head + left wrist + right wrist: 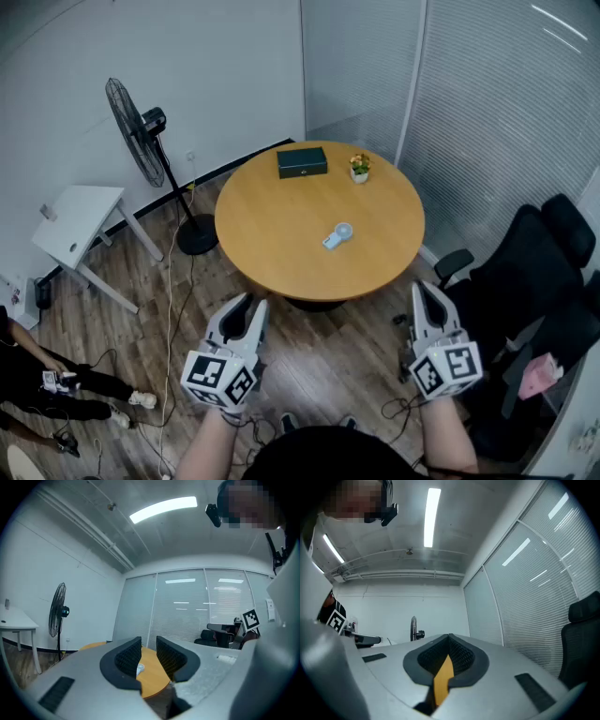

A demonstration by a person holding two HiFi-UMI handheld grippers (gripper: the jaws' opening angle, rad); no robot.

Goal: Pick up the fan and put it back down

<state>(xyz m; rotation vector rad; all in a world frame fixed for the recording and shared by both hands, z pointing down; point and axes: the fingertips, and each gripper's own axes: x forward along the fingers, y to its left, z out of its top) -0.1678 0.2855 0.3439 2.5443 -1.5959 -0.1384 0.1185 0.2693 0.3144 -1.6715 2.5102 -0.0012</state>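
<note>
Nothing is lifted yet: the little hand fan [337, 234] lies mid-frame on the round table [272, 253], well beyond the left gripper [251, 302], partly spread and empty, and the right gripper [419, 287], pressed together, so a forward reach looks next.

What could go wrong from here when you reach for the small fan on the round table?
The small fan lies flat and low on the table, so a grab may scrape the wood or catch only its edge and drop it. The right tongs are shut, while the left tongs stand open; reaching with the right as it is would probably just push the fan along.
</note>
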